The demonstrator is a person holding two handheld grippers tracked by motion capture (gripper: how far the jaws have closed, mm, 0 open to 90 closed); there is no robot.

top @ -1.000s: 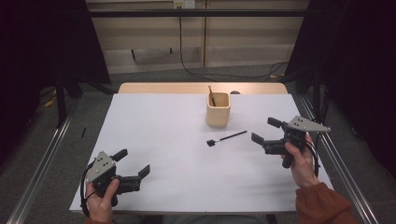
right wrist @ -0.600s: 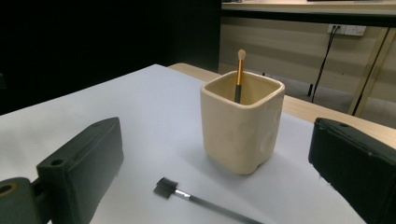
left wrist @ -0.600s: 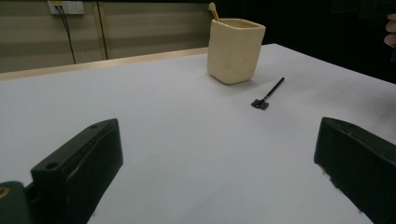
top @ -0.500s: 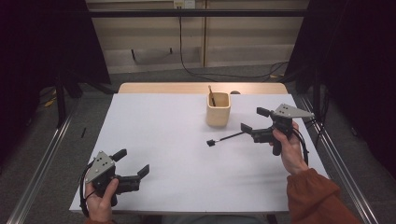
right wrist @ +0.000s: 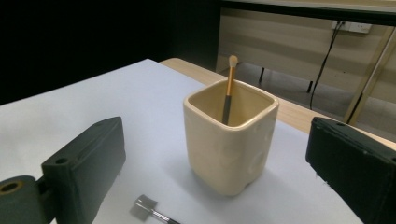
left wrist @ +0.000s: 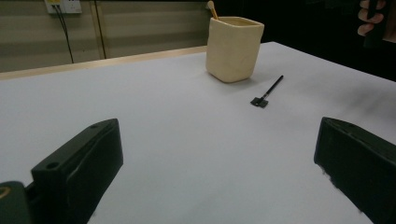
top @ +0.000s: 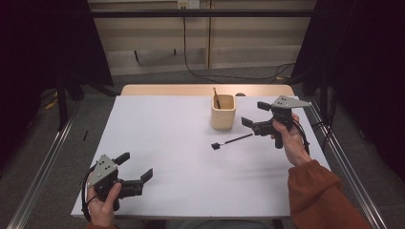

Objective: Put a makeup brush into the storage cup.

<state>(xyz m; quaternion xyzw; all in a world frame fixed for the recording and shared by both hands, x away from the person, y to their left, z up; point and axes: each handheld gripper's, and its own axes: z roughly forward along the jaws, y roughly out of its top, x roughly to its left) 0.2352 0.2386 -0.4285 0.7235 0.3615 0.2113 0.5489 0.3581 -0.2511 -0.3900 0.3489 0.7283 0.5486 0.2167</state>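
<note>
A cream square cup stands at the far middle of the white table, with a gold-handled brush leaning inside it. A thin black brush lies flat just in front of the cup. My right gripper hovers open right of the cup, above the black brush's handle end, holding nothing. In the right gripper view the cup sits between the open jaws, and the black brush's head shows below. My left gripper rests open and empty near the front left corner.
The left gripper view shows the cup and the black brush far ahead across bare white tabletop. A wooden strip borders the table's far edge. Dark curtains stand on both sides, and cables run along the back wall.
My right gripper has moved left and away from the person, from the table's right edge up beside the cup. The left gripper has stayed in place.
</note>
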